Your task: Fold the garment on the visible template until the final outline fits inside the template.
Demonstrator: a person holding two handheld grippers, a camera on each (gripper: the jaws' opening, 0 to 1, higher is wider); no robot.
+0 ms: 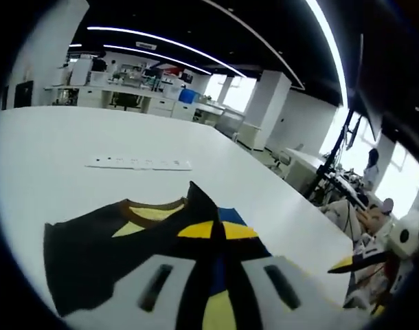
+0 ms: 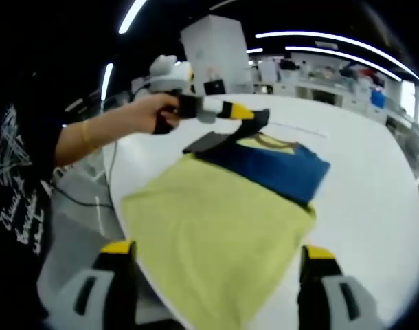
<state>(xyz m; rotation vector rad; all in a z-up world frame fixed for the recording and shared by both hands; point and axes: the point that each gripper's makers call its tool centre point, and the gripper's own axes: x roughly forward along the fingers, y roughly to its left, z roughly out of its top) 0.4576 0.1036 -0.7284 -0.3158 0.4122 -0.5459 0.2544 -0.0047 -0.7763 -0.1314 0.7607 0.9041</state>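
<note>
Right gripper view: one garment [image 2: 264, 161] — left gripper [image 2: 254, 117] jaws pinching it, right gripper [image 2: 216, 275] jaws wide, empty — one yellow template [image 2: 209, 240].

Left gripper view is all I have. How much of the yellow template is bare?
Observer: Most of it. The blue shirt covers just the far end of the yellow template.
Operator: Are the right tongs holding anything?
Observer: No. The right tongs are open and empty, above the template's near end.
Operator: What have my left tongs got?
Observer: The left tongs pinch the shirt's dark sleeve.
</note>
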